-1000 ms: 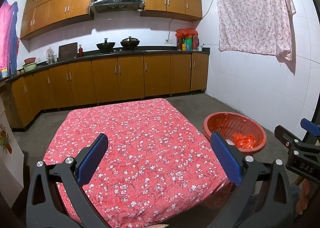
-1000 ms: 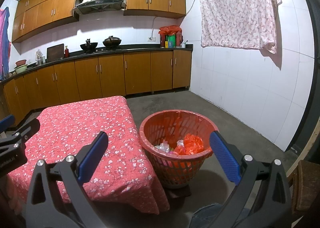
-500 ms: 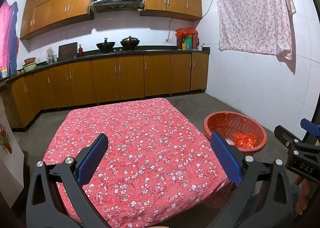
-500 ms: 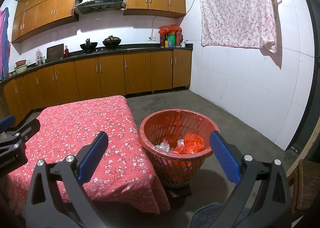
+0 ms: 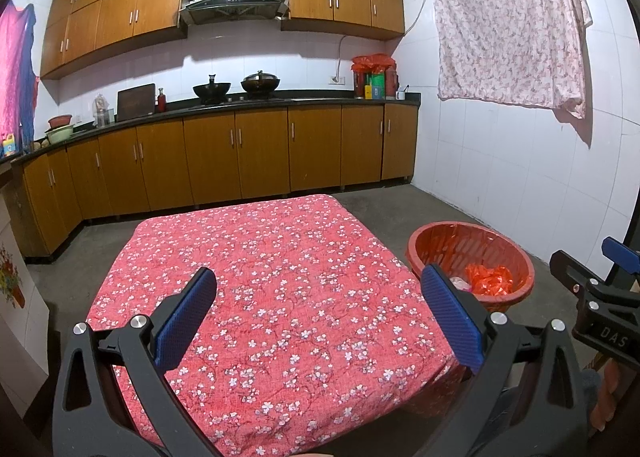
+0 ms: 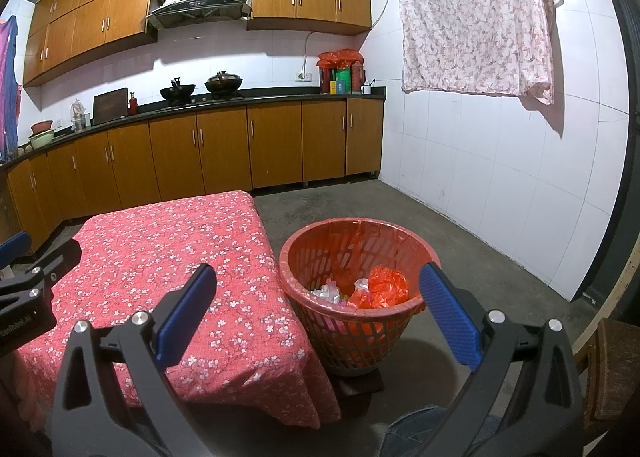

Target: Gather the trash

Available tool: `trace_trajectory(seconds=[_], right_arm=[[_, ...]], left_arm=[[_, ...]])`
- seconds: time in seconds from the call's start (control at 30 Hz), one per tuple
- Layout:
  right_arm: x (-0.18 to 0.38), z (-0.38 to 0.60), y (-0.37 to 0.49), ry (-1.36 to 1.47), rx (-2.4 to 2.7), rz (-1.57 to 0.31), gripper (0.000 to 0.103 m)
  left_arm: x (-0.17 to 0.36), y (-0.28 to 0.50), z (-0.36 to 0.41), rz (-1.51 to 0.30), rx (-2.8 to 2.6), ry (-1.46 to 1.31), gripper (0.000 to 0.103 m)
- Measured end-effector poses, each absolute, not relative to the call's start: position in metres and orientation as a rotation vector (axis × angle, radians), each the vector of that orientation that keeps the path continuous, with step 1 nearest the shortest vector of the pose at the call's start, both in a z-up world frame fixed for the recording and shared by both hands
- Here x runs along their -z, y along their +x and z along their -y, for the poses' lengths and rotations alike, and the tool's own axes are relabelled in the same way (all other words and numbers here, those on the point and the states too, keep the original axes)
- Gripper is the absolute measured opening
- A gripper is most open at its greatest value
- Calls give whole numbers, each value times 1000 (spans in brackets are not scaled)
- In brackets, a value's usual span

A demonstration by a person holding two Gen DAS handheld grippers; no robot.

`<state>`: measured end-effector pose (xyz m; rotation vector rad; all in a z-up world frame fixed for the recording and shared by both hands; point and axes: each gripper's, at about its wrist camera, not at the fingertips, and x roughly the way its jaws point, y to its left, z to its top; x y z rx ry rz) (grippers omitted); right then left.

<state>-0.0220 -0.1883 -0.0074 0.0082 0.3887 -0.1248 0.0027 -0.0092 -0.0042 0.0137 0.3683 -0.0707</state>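
A red plastic basket [image 6: 396, 321] lined with a red bag stands on the floor right of the table; inside lie an orange-red crumpled bag [image 6: 386, 283] and pale wrappers [image 6: 328, 291]. The same basket [image 5: 440, 241] shows at the right of the left wrist view. My left gripper [image 5: 318, 315] hovers open over the table's red flowered cloth [image 5: 280, 277], nothing between its blue pads. My right gripper [image 6: 316, 313] is open above the near rim of the basket, empty. No loose trash shows on the cloth.
Wooden kitchen cabinets [image 5: 240, 157] and a dark counter with woks run along the far wall. A flowered sheet [image 6: 476, 17] hangs on the white tiled wall at right. Bare grey floor [image 6: 460, 241] lies beyond the basket. A wooden chair edge [image 6: 612, 369] is at far right.
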Motion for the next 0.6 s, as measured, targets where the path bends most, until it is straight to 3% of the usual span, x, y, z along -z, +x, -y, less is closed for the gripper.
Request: trace_trajectory(seconds=[0.6], right_arm=[[6, 190, -22, 10, 125, -390, 99]], left_arm=[[8, 4, 7, -383, 70, 7, 101]])
